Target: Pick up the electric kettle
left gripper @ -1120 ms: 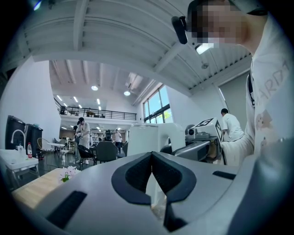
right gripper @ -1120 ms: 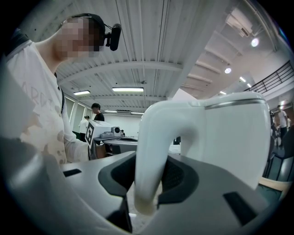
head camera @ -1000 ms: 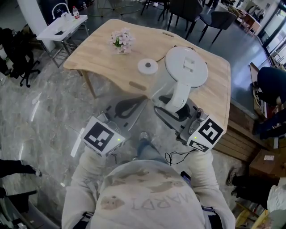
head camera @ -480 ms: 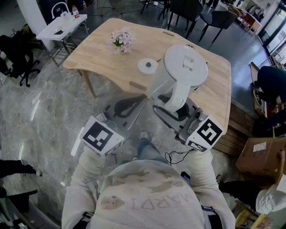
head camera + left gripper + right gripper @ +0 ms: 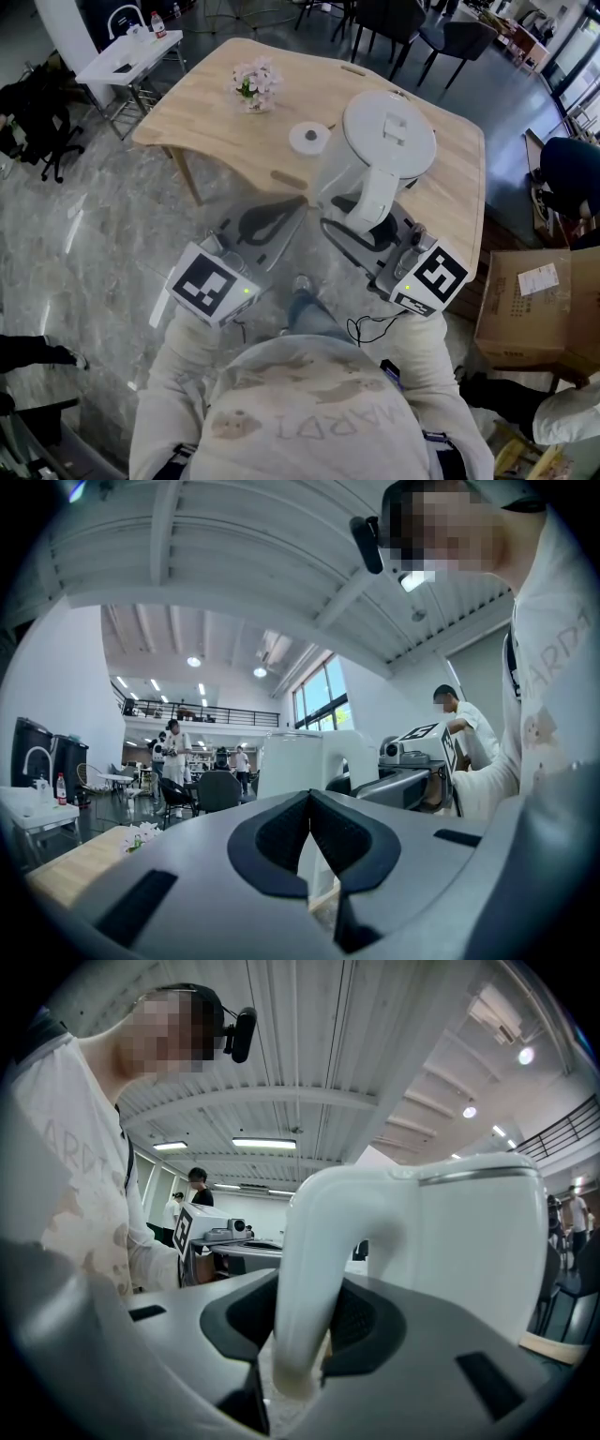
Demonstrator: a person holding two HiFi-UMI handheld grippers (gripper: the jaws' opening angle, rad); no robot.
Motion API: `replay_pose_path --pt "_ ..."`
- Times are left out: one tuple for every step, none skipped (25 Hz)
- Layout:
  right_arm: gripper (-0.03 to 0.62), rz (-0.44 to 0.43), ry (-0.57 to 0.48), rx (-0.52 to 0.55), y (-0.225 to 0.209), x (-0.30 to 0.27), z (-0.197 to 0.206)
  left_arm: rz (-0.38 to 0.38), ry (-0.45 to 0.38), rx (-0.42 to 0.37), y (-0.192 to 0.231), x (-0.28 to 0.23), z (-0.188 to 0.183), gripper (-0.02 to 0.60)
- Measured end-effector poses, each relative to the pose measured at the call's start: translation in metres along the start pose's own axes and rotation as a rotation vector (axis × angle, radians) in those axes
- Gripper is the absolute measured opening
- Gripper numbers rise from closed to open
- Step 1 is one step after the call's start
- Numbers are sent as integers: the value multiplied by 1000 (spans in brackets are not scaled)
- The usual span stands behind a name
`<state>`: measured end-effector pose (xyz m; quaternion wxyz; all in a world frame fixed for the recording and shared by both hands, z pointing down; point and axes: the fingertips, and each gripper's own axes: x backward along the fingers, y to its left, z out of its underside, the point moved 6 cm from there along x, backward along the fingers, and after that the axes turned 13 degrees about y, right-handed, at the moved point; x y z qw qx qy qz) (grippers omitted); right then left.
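Note:
The white electric kettle (image 5: 389, 141) hangs in the air over the near right part of the wooden table (image 5: 206, 112). My right gripper (image 5: 364, 228) is shut on its curved handle (image 5: 373, 199). In the right gripper view the handle (image 5: 309, 1260) runs down between the dark pads, with the kettle body (image 5: 469, 1241) just beyond my right gripper (image 5: 302, 1326). The kettle's round white base (image 5: 309, 139) lies on the table to the left. My left gripper (image 5: 269, 225) is level beside the kettle, shut and holding nothing. From my left gripper (image 5: 310, 810) the kettle (image 5: 291, 761) shows ahead.
A small pot of pink flowers (image 5: 255, 84) stands at the table's far side. A white side table (image 5: 131, 56) with bottles is at top left, dark chairs (image 5: 394, 23) behind. A person carries a cardboard box (image 5: 534, 305) at the right edge.
Both grippers and the kettle have held almost still. A cardboard box carried by a person has come into view at the right edge and moved further in.

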<state>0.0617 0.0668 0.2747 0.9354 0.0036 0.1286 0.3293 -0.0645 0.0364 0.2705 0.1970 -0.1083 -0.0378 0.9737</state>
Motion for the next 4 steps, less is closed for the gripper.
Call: replay_pose_path --pt "123 1 -1 1 0 0 -1 1 0 0 0 0 0 12" --pt "123 1 -1 1 1 0 -2 1 -1 -1 0 1 -1 12" --pt "123 1 -1 2 1 1 -2 2 -2 -2 -1 1 -2 12" --pt "123 2 -1 3 1 1 -3 2 -3 -4 -1 2 -2 12"
